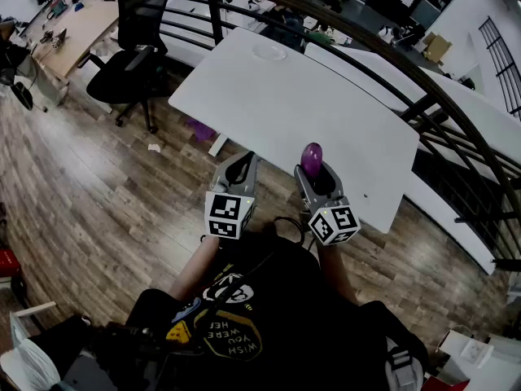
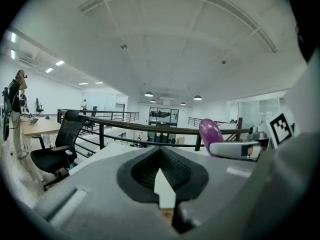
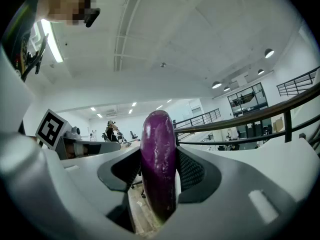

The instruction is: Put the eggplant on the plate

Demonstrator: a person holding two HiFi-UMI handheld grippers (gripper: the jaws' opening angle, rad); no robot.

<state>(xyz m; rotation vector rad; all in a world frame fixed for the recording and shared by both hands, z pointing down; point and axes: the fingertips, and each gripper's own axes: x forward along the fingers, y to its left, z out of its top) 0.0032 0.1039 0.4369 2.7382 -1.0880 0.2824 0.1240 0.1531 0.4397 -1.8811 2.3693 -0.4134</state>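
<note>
Your right gripper (image 1: 314, 172) clamps the eggplant (image 1: 311, 155) over the table's (image 1: 285, 104) near edge. Your left gripper (image 1: 242, 164) is closed on nothing. The plate (image 1: 269, 52) sits at the table's far edge.

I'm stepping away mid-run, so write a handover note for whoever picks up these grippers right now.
Right gripper: shut on the eggplant, at the near edge of the white table.
Left gripper: jaws together, nothing between them, beside the right one.
Plate: empty, on the far side of the table.
Done: eggplant is in hand.
Left: carry it across the table, set it on the plate, release.
</note>
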